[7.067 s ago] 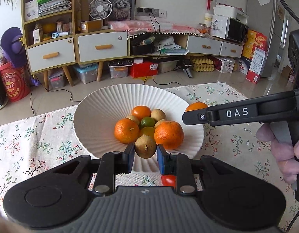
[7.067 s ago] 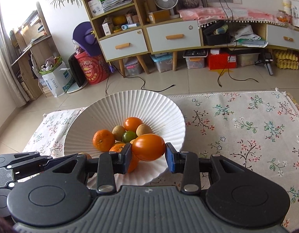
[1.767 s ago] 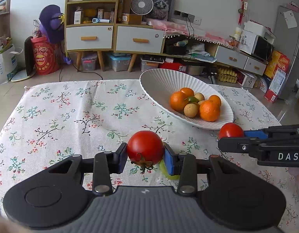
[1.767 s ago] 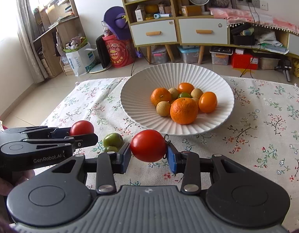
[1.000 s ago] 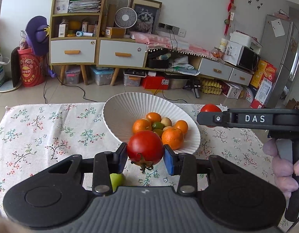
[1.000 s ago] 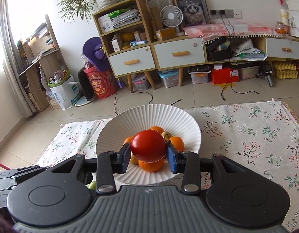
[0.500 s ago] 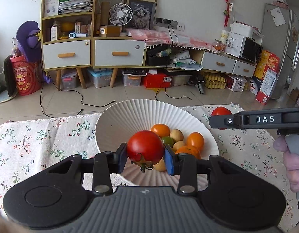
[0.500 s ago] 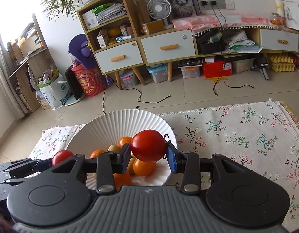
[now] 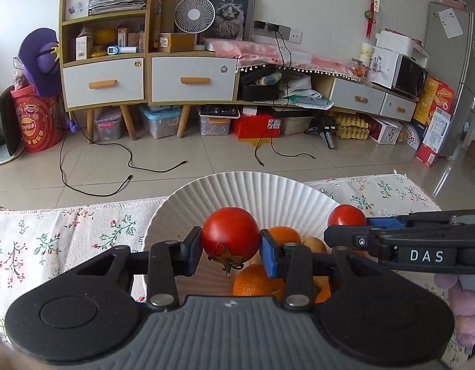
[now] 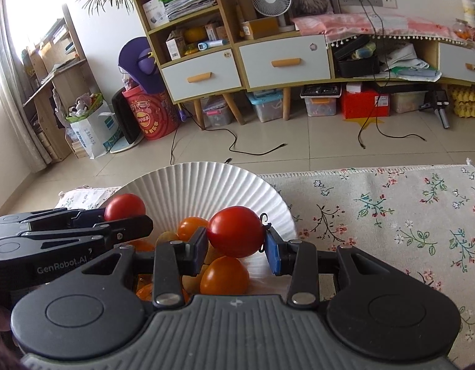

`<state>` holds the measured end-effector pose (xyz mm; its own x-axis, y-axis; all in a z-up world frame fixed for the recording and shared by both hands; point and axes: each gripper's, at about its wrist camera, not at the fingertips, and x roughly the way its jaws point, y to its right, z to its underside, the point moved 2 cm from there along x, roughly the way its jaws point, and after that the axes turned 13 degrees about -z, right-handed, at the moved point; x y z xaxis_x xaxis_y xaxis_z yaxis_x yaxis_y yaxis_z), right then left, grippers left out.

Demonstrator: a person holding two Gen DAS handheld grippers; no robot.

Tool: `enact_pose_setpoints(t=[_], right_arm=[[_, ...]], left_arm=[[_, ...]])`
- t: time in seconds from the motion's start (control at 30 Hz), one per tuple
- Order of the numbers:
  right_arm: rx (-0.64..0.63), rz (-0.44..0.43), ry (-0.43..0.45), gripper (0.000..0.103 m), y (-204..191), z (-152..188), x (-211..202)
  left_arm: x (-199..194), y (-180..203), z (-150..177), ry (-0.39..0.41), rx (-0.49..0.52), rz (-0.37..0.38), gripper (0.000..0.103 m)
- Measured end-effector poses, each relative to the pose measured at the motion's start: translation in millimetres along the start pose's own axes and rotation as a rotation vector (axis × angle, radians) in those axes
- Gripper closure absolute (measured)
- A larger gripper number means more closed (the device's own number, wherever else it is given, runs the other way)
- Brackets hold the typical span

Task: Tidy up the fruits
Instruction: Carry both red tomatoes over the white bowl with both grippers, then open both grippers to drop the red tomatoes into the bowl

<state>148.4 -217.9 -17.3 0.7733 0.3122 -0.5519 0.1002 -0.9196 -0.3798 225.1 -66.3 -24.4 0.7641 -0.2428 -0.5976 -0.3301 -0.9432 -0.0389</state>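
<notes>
My left gripper (image 9: 231, 248) is shut on a red tomato (image 9: 230, 234) and holds it above the near side of the white ribbed bowl (image 9: 231, 189). My right gripper (image 10: 235, 243) is shut on a second red tomato (image 10: 235, 235) over the same bowl (image 10: 200, 182), at its right side. Each gripper shows in the other's view: the right one (image 9: 345, 225) with its tomato (image 9: 345, 215), the left one (image 10: 120, 215) with its tomato (image 10: 124, 206). Oranges (image 9: 252, 283) (image 10: 225, 276) and small yellow-brown fruits lie in the bowl.
The bowl stands on a floral tablecloth (image 10: 391, 203) that spreads to both sides (image 9: 52, 237). Beyond the table's far edge is tiled floor with cables, a cabinet (image 9: 145, 74) and storage boxes.
Both grippers have moved forward and down over the bowl, each still holding its tomato. The bowl now fills the near view and the two grippers stand closer together.
</notes>
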Motion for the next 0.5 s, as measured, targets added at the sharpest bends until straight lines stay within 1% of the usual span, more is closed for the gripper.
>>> enact_pose_setpoints(t=[0.2, 0.33, 0.5], right_arm=[[-0.015, -0.004, -0.01, 0.067, -1.0, -0.4, 4.8], [-0.015, -0.009, -0.012, 0.067, -1.0, -2.4, 6.9], [-0.019, -0.003, 0.0, 0.062, -0.2, -4.5, 4.6]], left_arm=[[6.4, -2.7, -1.8, -0.002, -0.014, 0.021, 0.068], [8.2, -0.1, -2.2, -0.006, -0.007, 0.028, 0.068], [7.7, 1.3, -5.2, 0.011, -0.002, 0.026, 0.067]])
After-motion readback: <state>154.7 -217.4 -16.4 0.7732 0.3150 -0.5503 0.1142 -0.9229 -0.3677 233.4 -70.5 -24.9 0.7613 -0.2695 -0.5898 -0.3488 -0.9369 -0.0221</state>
